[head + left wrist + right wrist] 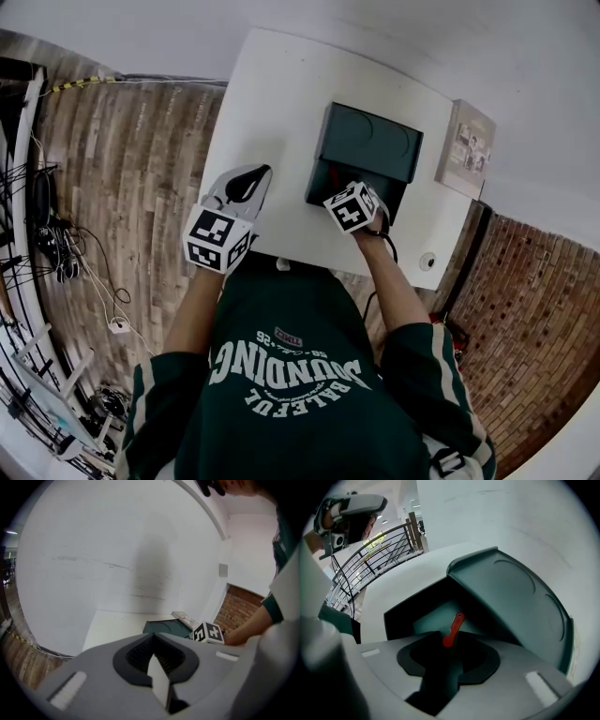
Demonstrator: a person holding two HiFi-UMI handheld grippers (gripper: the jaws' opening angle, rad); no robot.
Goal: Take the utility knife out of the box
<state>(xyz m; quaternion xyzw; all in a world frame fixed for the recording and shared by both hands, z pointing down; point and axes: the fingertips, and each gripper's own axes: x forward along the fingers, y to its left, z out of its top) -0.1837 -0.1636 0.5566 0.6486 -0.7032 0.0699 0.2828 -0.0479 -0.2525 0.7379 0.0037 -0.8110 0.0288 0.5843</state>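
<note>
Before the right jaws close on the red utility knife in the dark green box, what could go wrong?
1. The thin red utility knife lies deep in the dark green plastic box, ahead of the open right gripper; the jaws may slip off its narrow handle.
2. The box's raised lid stands close beside the gripper; lifting out could knock it.

A white table [272, 112] stands on wood-plank floor [141, 187] (cables [103, 281] strewn left) beside a brick wall [534, 309].
</note>
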